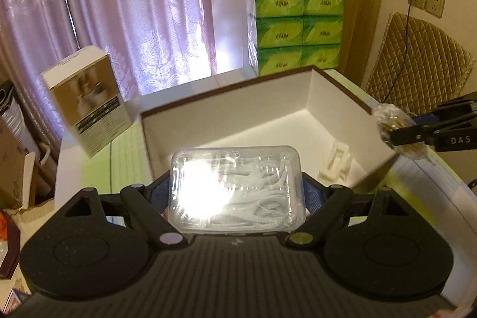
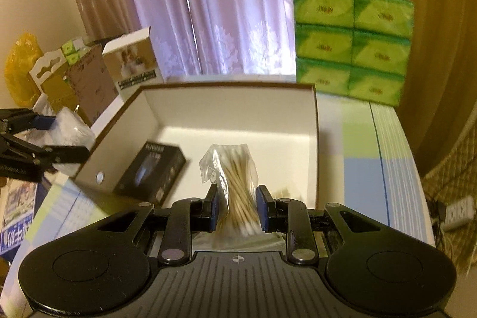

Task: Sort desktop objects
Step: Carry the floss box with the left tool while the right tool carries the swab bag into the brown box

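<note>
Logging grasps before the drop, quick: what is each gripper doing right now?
Left gripper: shut on the clear floss pick case.
Right gripper: shut on the bag of cotton swabs.

Box (image 2: pixel 238 121): on the surface (image 2: pixel 372 154), open.
In box: black carton (image 2: pixel 152 172) at left, white clip (image 1: pixel 335 164).
Behind box: tissue packs (image 2: pixel 351 43) at right, small carton (image 2: pixel 134 61) at left.

Light: warm, dim; daylight glowed through the curtains (image 1: pixel 134 5).
Glare: blown-out on the clear case (image 1: pixel 235 189).
Blur: carton (image 1: pixel 86 100) smeared.
Edges: fisheye-bent, dark corners.
</note>
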### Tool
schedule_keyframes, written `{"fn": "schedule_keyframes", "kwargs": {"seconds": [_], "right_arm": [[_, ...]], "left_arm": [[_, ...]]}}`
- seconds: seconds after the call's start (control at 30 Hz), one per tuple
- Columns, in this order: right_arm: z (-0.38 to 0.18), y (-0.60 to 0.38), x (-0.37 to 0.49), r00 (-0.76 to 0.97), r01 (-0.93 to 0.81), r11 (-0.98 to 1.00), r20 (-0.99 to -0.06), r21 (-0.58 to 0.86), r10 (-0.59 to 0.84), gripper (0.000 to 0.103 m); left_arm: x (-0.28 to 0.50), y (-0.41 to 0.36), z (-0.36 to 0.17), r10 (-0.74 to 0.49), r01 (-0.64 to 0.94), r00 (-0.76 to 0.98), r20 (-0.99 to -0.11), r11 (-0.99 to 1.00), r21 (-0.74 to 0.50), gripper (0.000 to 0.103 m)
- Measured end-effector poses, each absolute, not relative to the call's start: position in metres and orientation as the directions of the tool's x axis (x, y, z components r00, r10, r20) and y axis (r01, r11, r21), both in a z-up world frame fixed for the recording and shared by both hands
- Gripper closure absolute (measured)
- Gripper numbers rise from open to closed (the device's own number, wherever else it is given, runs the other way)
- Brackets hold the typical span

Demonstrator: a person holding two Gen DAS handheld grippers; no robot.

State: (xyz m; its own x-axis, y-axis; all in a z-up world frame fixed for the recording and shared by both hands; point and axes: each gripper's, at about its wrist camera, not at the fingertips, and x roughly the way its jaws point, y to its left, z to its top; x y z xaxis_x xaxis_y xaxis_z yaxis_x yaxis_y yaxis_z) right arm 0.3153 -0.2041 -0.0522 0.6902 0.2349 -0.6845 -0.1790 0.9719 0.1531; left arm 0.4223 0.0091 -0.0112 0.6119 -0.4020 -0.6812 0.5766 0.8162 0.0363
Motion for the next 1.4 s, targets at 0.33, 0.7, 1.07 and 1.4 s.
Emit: {"fn": "schedule_keyframes", "kwargs": {"seconds": [0.33,0.7,1.07,1.4], "right_arm": [[-0.065,-0.201,0.391,0.676,-0.14,0.982,-0.712,0.125,0.187,0.08],[-0.095,-0.196,0.437,0.64,-0.169,0.985,-0.755,0.044,0.144,0.08],[-0.118,-0.196,0.471,0.604,-0.201,0.979,-0.788,-0.003,0.121,0.08],[-0.132,-0.196,0.485,0.583,-0.215,0.976,-0.804,-0.014,0.117,0.08]], "left_arm": [[0.48,-0.044,-0.021,-0.424,0.624,0.593,-0.685,0.779,0.058,0.02],[0.536,-0.078,-0.06,-0.361,0.602,0.559,-0.746,0.796,0.066,0.02],[0.576,-0.098,-0.097,-0.319,0.571,0.517,-0.794,0.82,0.042,0.019],[0.596,-0.105,-0.12,-0.276,0.545,0.494,-0.825,0.837,0.046,0.019]]}}
